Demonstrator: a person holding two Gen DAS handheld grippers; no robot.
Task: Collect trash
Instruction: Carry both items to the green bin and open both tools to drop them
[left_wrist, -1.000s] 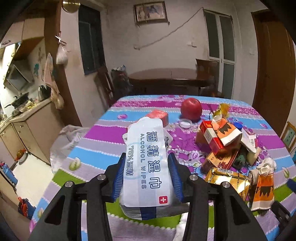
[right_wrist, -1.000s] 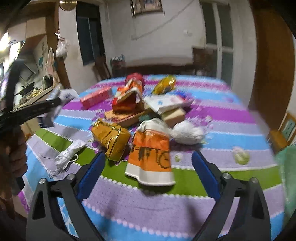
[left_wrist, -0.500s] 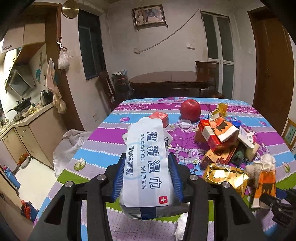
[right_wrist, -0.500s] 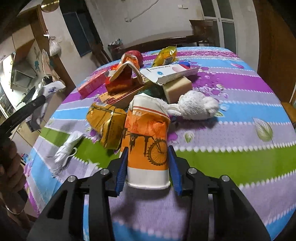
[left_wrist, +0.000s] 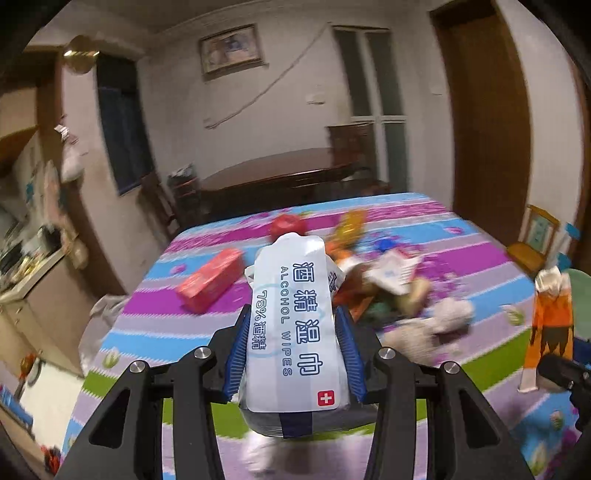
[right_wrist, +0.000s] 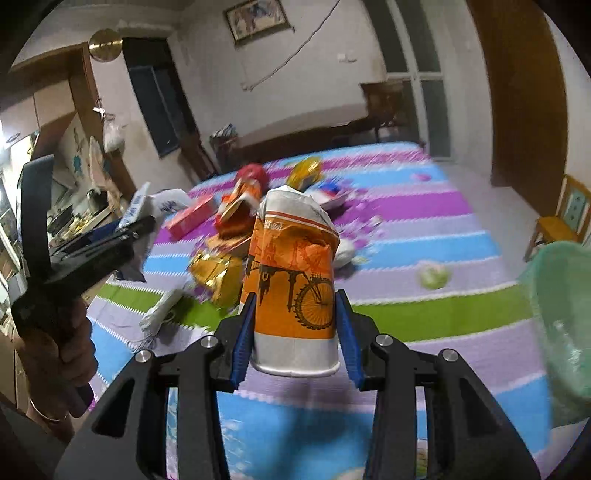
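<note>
My left gripper (left_wrist: 293, 350) is shut on a white alcohol wipes pack (left_wrist: 293, 332) and holds it above the striped tablecloth (left_wrist: 155, 299). My right gripper (right_wrist: 295, 339) is shut on a crushed orange and white paper cup (right_wrist: 295, 280) with a bicycle print, lifted off the table. That cup also shows at the right in the left wrist view (left_wrist: 550, 328). The left gripper shows at the left in the right wrist view (right_wrist: 85, 254). A pile of trash lies mid-table: a red box (left_wrist: 210, 282), a gold wrapper (right_wrist: 218, 273), white crumpled paper (left_wrist: 432, 321).
A green bin (right_wrist: 561, 325) stands at the right edge of the right wrist view. A red apple (left_wrist: 286, 225) sits at the far side of the table. A wooden chair (left_wrist: 532, 240) stands right of the table. A kitchen counter (left_wrist: 26, 269) is at the left.
My right gripper closed on the paper cup and lifted it off the table, moving right toward the green bin. My left gripper still holds the wipes pack and has swung right.
</note>
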